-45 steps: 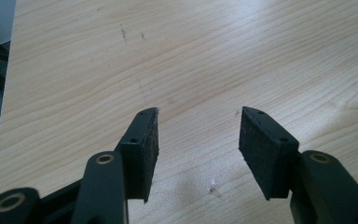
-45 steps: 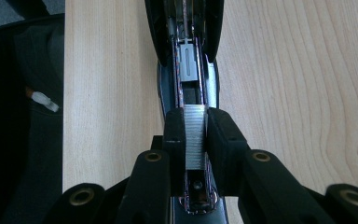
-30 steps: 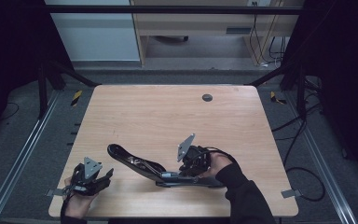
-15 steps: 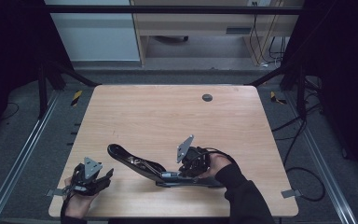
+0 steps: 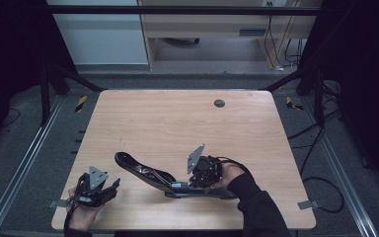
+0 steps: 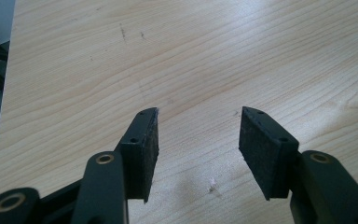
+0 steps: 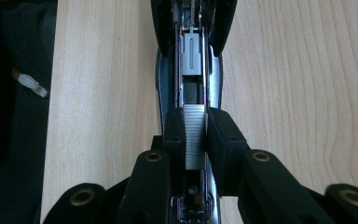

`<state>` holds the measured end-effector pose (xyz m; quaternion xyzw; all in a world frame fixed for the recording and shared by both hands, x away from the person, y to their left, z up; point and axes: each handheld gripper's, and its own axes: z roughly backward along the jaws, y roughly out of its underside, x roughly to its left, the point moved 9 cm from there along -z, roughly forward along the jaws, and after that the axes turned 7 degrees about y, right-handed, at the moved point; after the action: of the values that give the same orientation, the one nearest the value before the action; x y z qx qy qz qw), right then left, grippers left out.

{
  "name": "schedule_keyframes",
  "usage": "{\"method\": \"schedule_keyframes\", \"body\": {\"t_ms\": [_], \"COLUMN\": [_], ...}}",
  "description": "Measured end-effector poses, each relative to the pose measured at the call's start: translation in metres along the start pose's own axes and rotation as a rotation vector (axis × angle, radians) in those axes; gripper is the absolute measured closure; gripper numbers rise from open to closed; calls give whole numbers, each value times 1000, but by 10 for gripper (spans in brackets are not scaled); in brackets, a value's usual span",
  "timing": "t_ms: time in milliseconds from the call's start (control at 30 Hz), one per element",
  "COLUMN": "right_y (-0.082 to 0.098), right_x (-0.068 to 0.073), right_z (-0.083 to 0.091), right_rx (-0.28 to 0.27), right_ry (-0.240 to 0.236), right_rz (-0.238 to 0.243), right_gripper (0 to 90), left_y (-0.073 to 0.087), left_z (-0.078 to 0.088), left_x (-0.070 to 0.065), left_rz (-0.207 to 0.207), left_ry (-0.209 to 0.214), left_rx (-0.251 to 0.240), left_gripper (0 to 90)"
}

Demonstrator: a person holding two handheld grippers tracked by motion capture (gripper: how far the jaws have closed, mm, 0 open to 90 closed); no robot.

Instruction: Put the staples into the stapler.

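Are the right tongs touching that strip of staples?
Touching: in the right gripper view the right tongs pinch the staple strip from both sides, no gap, above the open stapler.

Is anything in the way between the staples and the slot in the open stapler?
Nothing visible is. The right gripper holds the strip of staples right over the open channel of the stapler, and the channel ahead looks clear up to its silver pusher. The left gripper waits open, away.

Stapler (image 5: 153, 175): lay opened on the wooden table (image 5: 177, 118).
Right gripper (image 5: 187, 183): sat at its base.
Left gripper (image 5: 109, 186): rested apart, near the front-left corner.
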<state>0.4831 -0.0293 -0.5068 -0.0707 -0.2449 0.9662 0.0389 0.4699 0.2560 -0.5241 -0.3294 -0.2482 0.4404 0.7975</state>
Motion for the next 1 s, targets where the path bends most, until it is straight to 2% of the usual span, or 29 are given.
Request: {"method": "schedule_keyframes", "body": {"t_ms": [133, 267, 433, 567, 733, 867, 967, 1000], "right_y": [1, 2, 2, 3, 4, 11, 20, 23], "right_x": [0, 0, -1, -4, -10, -17, -23, -24], "right_z": [-1, -2, 0, 5, 14, 24, 33, 35], "right_rx": [3, 11, 4, 1, -67, -118, -156, -164], "right_ry": [-2, -3, -2, 29, 122, 241, 319, 330], "right_rz": [1, -20, -60, -106, -195, -258, -321, -334], "right_gripper": [780, 772, 719, 665, 597, 555, 542, 538], "left_y": [0, 0, -1, -2, -4, -7, -9, -9], "left_z": [0, 0, 1, 2, 4, 5, 7, 7], "left_x": [0, 0, -1, -3, -6, -9, -10, -11], "left_rz": [0, 1, 5, 14, 15, 28, 28, 27], "left_ry": [1, 0, 3, 17, 30, 42, 45, 46], "left_rx": [1, 0, -6, -16, -30, -54, -71, -76], "left_gripper": [468, 468, 467, 463, 450, 435, 428, 428]}}
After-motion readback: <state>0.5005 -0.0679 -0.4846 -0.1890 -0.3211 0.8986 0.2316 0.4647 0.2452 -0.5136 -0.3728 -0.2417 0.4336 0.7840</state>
